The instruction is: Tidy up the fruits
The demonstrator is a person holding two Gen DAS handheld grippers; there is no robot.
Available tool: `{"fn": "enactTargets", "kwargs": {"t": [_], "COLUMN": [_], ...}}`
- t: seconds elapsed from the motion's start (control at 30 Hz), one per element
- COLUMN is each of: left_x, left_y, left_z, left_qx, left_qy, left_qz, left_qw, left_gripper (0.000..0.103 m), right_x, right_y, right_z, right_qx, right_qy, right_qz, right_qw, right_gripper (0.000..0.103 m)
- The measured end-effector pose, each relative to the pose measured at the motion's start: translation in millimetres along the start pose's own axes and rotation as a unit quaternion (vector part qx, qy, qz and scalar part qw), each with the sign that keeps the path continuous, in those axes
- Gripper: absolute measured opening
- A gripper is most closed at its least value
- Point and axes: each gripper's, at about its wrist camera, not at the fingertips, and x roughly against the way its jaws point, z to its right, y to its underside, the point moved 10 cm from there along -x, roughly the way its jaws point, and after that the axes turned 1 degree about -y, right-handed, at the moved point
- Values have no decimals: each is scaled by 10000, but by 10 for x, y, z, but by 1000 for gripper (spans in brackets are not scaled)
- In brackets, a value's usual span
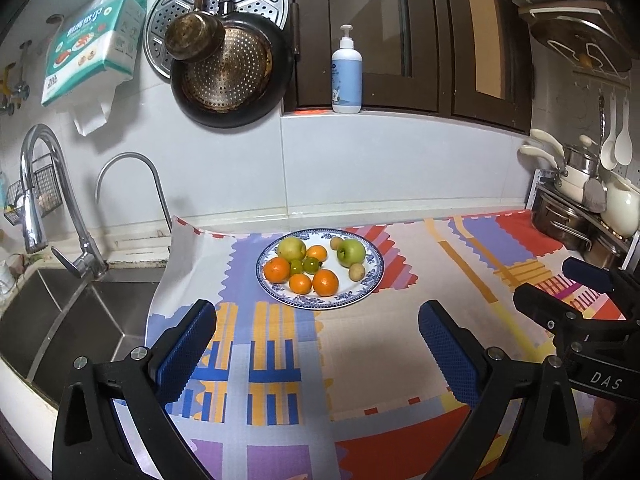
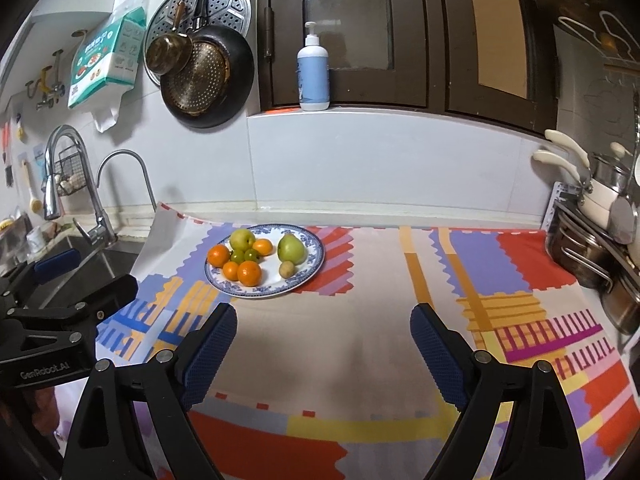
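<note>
A blue-rimmed white plate (image 1: 370,284) sits on a colourful patterned cloth (image 1: 380,344) and holds several fruits: oranges (image 1: 277,270), green apples (image 1: 351,252), small green citrus (image 1: 311,265) and small brown fruits (image 1: 357,271). The plate also shows in the right wrist view (image 2: 312,266). My left gripper (image 1: 318,336) is open and empty, short of the plate. My right gripper (image 2: 322,340) is open and empty, to the right of and nearer than the plate. The right gripper also shows at the right edge of the left wrist view (image 1: 568,292), and the left gripper at the left edge of the right wrist view (image 2: 86,276).
A steel sink (image 1: 60,320) with faucets (image 1: 40,208) lies to the left. Pots and utensils (image 1: 580,200) stand at the right. Pans (image 1: 228,68) hang on the back wall, and a pump bottle (image 1: 346,76) stands on the window ledge.
</note>
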Motion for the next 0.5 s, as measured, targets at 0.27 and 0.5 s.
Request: {"fn": "enactTargets", "kwargs": {"t": [0.27, 0.5], "left_x": [93, 120], "left_y": [-24, -20], "left_z": [14, 27], "left_qx": [-25, -10], "left_qy": [15, 31], "left_qz": [135, 140], "left_qw": [9999, 9999], "left_gripper": [103, 103], "right_x": [73, 111], "right_y": [7, 6], "right_z": [-15, -2], "right_qx": [15, 11], "right_qy": [-34, 6], "right_qz": [52, 86], "right_qw": [10000, 10000], "right_gripper": [89, 89]}}
